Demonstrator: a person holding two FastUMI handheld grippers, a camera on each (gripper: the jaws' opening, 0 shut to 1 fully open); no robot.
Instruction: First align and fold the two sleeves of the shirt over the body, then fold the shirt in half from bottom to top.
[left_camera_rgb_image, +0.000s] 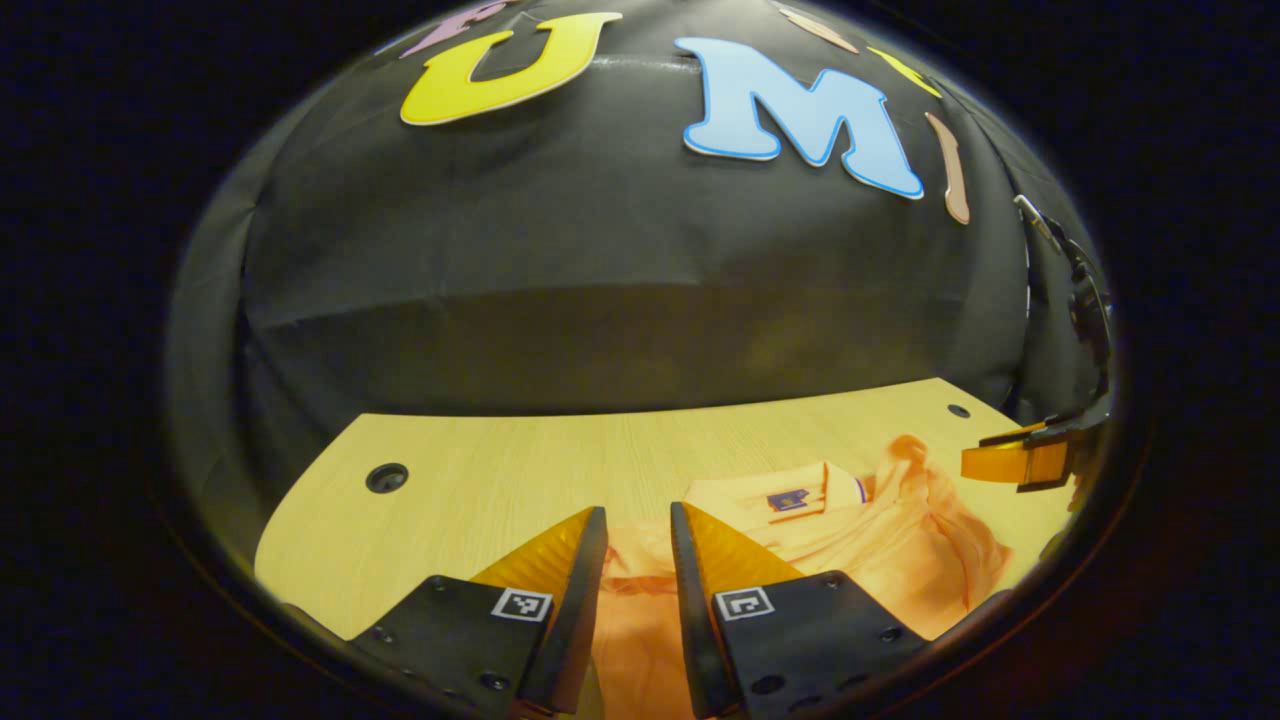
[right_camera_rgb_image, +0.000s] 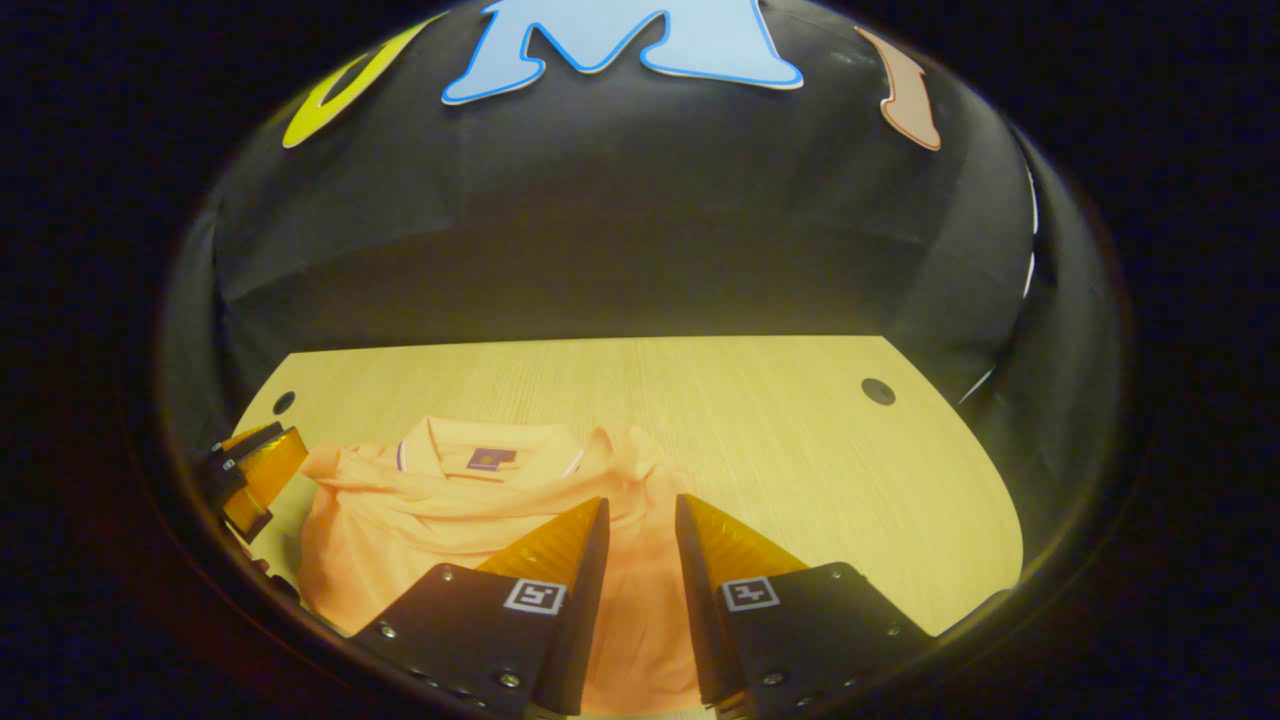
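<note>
Orange shirt on pale wood

We see a light orange shirt (right_camera_rgb_image: 470, 510) with a small dark purple patch (right_camera_rgb_image: 490, 458) inside its collar and a thin purple-and-white stripe along the collar edge (left_camera_rgb_image: 860, 489); it lies on a pale yellow table (right_camera_rgb_image: 760, 440) with fine wood grain and dark round holes (left_camera_rgb_image: 386, 477), and each gripper's body carries small black-and-white square markers (left_camera_rgb_image: 521, 603) on black plates
</note>
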